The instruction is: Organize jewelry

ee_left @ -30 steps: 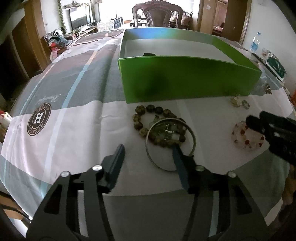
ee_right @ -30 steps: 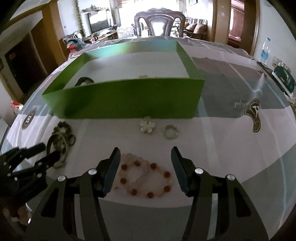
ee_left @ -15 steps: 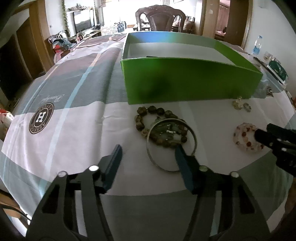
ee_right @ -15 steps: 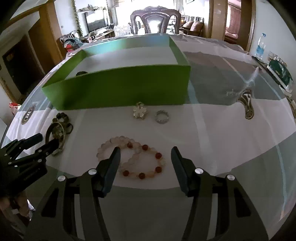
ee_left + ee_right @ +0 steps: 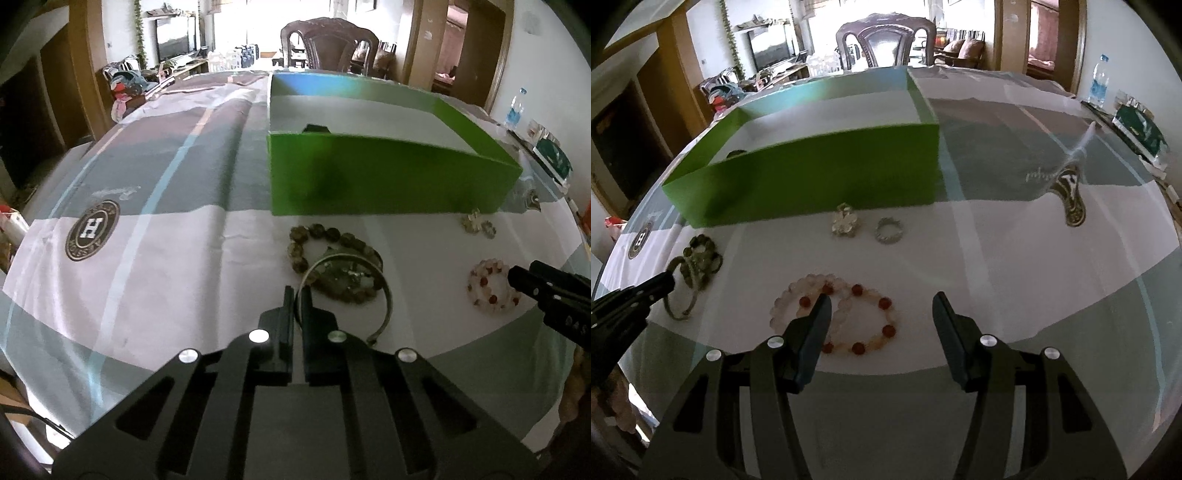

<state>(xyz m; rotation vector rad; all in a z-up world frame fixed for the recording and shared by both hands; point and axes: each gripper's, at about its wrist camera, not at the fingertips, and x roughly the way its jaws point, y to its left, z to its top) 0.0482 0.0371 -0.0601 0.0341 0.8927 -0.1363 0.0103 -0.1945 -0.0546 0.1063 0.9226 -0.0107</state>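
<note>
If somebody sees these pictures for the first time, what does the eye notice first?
First the large bright green cardboard box, open on top, at the table's middle. Before it, the left gripper is closed on a thin silver metal bangle, while the open right gripper hovers over a pink-and-red bead bracelet.

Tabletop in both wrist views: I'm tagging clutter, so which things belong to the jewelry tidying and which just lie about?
Job:
green box
metal bangle
dark bead bracelet
pink and red bead bracelet
flower brooch
ring

Lying about:
water bottle
chair
</note>
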